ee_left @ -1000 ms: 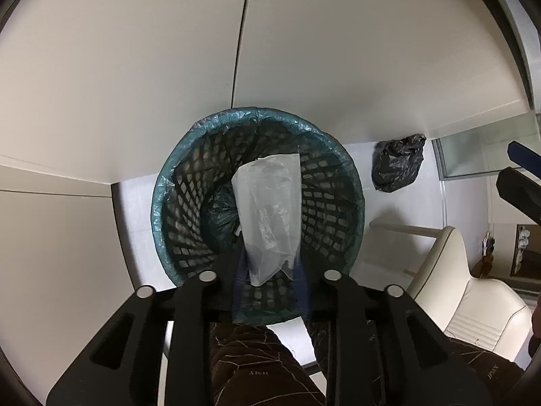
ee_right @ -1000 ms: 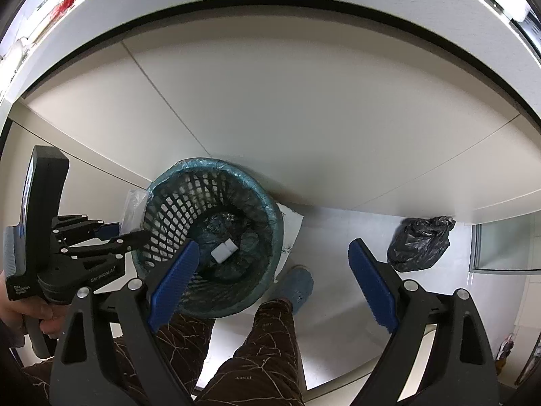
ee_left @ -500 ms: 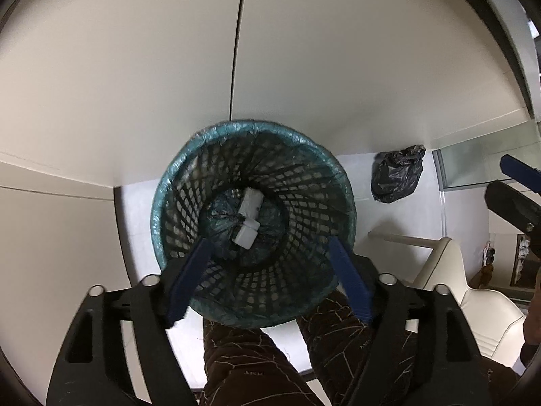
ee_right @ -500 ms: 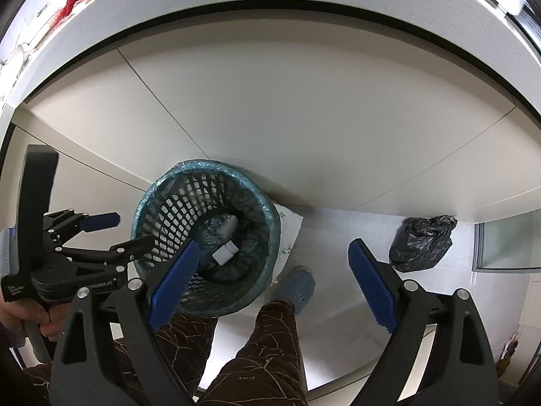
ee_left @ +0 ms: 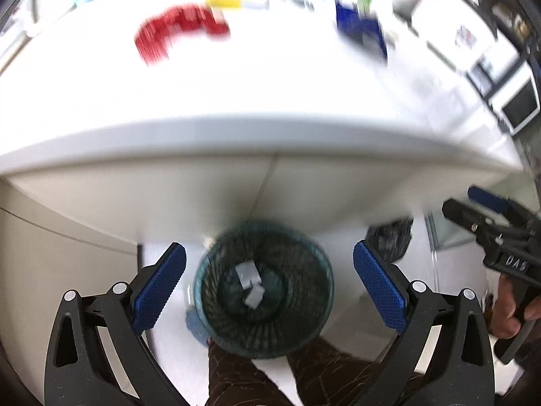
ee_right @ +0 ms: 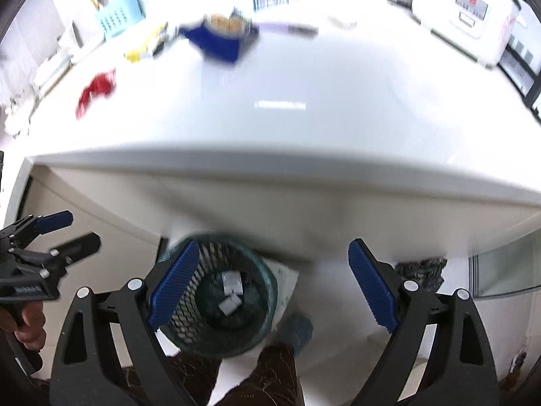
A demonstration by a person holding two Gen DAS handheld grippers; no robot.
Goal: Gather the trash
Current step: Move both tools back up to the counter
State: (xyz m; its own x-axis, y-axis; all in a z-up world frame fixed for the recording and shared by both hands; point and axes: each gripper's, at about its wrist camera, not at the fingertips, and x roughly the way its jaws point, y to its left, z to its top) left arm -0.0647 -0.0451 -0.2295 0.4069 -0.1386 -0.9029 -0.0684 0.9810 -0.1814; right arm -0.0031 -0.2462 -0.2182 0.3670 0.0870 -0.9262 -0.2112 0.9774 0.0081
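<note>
A green mesh trash basket (ee_left: 306,324) stands on the floor below the white counter; it also shows in the right wrist view (ee_right: 262,318). Pale plastic trash (ee_left: 252,286) lies at its bottom, seen too in the right wrist view (ee_right: 231,291). My left gripper (ee_left: 268,287) is open and empty, high above the basket. My right gripper (ee_right: 270,286) is open and empty, also above it. On the counter lie a red wrapper (ee_left: 179,28), a yellow item (ee_left: 223,0) and a blue packet (ee_left: 363,32), all blurred.
The white counter edge (ee_left: 270,135) spans both views. A black bag (ee_left: 392,237) sits on the floor right of the basket. A light blue rack (ee_right: 120,13) and a white appliance (ee_right: 463,6) stand on the counter. My legs and a blue shoe (ee_right: 297,331) are below.
The left gripper opened and dropped the clear plastic bag into the basket. Both grippers have risen and tilted up, so the countertop with its items is now in view.
</note>
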